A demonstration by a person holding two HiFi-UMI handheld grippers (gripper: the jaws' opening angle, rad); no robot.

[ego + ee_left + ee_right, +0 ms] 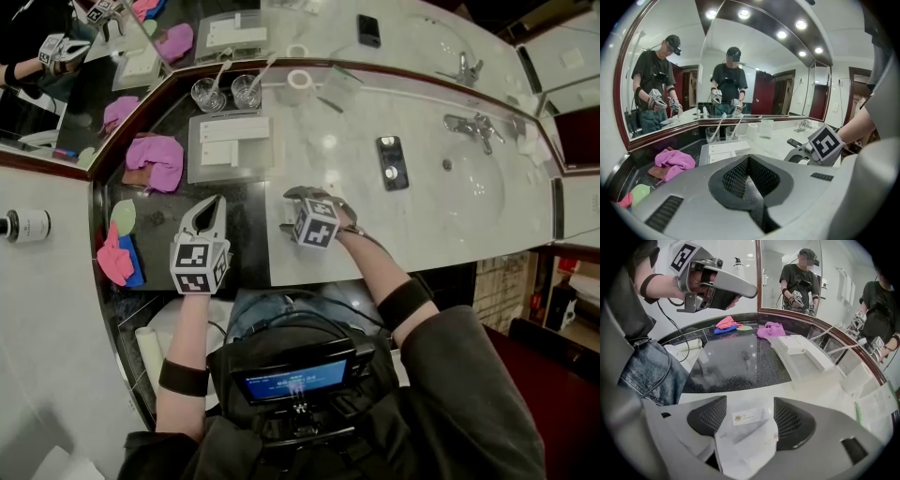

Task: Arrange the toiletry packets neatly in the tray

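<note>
Marble bench [361, 192] by the basin: right hand-held gripper [747, 417] released wide around loose toiletry packets [746, 446] at the near edge, tray [194, 150] farther off, left hand-held gripper [217, 202] clenched empty; a skewed pinch may crumple or drop one.

I stand at a white marble counter [431, 244], with a dark stone stretch [246, 246] toward ten o'clock and a sunken sink [478, 192] with a chrome tap [473, 127] at two o'clock. Wood-framed mirrors [754, 70] run along twelve o'clock, reflecting round ceiling lights [744, 14] and dark red doors [764, 91]. A pale wall [42, 319] closes off nine o'clock.
</note>
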